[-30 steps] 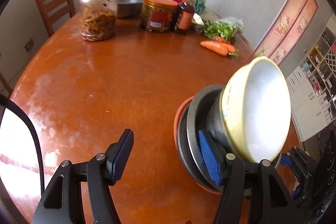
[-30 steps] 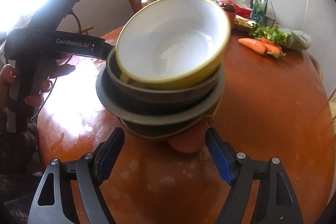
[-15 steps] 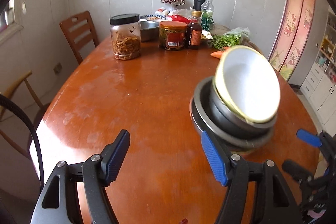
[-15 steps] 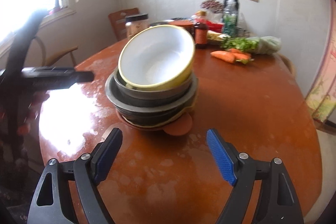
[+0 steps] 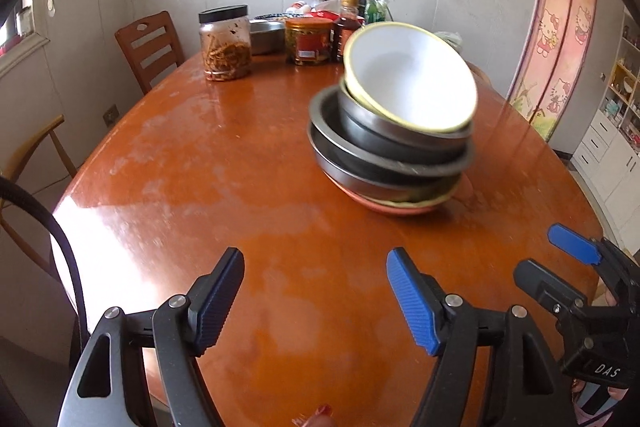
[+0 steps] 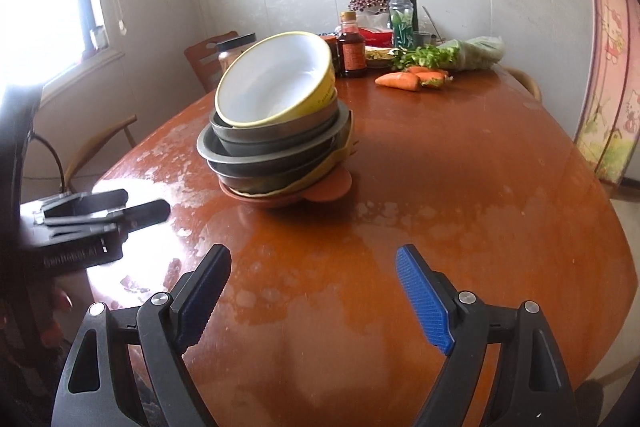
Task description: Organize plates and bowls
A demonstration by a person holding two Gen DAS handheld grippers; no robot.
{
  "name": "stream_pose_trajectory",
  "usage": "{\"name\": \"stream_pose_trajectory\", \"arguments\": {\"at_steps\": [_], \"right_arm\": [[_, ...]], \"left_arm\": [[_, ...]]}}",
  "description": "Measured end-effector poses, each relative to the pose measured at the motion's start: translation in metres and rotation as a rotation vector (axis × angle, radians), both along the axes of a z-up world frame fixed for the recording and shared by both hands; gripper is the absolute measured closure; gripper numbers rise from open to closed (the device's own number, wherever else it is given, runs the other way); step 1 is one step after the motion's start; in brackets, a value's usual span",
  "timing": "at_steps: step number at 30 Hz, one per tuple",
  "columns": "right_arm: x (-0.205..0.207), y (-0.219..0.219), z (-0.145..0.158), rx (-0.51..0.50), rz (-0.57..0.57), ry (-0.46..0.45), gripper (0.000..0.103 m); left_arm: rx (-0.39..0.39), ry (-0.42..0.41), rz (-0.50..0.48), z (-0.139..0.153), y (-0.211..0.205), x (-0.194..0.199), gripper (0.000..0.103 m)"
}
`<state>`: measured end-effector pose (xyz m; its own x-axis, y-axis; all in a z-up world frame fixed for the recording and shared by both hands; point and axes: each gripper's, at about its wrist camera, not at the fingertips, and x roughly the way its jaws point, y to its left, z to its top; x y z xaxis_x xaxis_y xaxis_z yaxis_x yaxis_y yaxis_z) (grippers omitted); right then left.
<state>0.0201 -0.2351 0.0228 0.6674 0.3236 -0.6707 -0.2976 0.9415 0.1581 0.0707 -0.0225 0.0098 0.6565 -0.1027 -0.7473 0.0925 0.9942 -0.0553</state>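
1. I see the stack [image 5: 394,143] sitting mid-desk [image 5: 224,163], well apart from both grippers. It is nested by size, I judge, so it takes little room.
2. Top is a yellow bowl [image 6: 280,79], white inside and empty, tilted because it sits unevenly in the steel bowls [image 6: 272,143] below.
3. An orange plate [image 6: 320,193] carries everything; I think the lean could let the top bowl slide.
4. My left gripper [image 5: 316,297] has its fingers spread and still widening, nothing between them.
5. My right gripper [image 6: 314,299] is likewise spread and empty.
6. A jar [image 5: 226,45] at the far edge holds brownish food.
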Motion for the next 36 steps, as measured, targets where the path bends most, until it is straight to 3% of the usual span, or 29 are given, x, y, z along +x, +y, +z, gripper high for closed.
{"name": "stream_pose_trajectory", "arguments": {"at_steps": [14, 36], "right_arm": [[-0.025, -0.008, -0.004, -0.002, -0.059, -0.062, 0.016], [-0.025, -0.003, -0.011, -0.006, -0.048, -0.048, 0.016]], "left_arm": [[0.006, 0.009, -0.003, -0.011, -0.016, -0.022, 0.029], [0.012, 0.018, -0.023, -0.017, -0.02, -0.028, 0.029]]}}
